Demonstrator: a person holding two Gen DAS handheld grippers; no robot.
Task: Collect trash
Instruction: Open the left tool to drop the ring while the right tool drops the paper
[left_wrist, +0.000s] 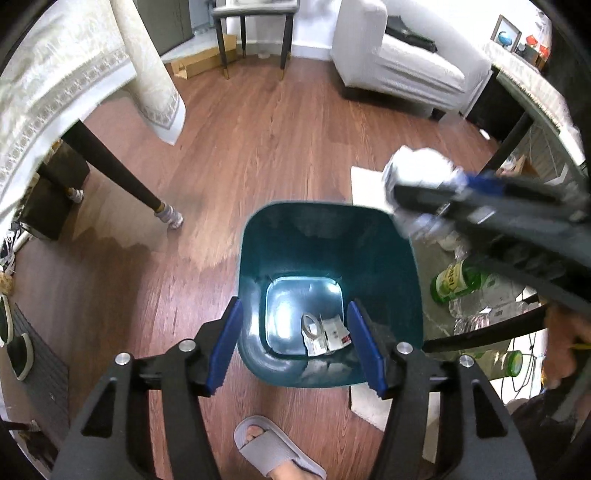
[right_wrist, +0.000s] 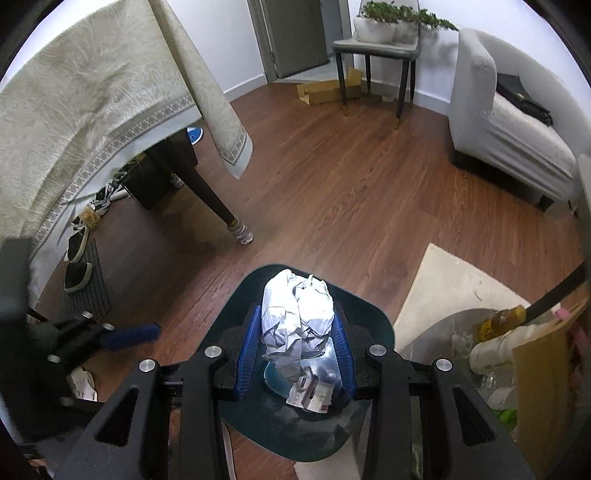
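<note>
A teal trash bin (left_wrist: 258, 258) stands on the wood floor, with a few small white wrappers (left_wrist: 325, 334) lying on its bottom. My left gripper (left_wrist: 294, 302) hangs over the bin's near side, open, with nothing between its blue pads. My right gripper (right_wrist: 295, 310) is shut on a crumpled white paper wad (right_wrist: 295, 332) and holds it above the bin (right_wrist: 369, 314), over the wrappers (right_wrist: 314, 395). The left wrist view shows that wad (left_wrist: 417, 166) at the bin's far right corner.
A cloth-covered table (right_wrist: 92, 92) and its dark leg (left_wrist: 122, 173) stand left of the bin. Bottles (left_wrist: 458, 284) crowd a low glass table at the right. A slippered foot (left_wrist: 273, 450) is just in front of the bin. A sofa (right_wrist: 509, 122) and a chair (right_wrist: 376, 51) stand farther back.
</note>
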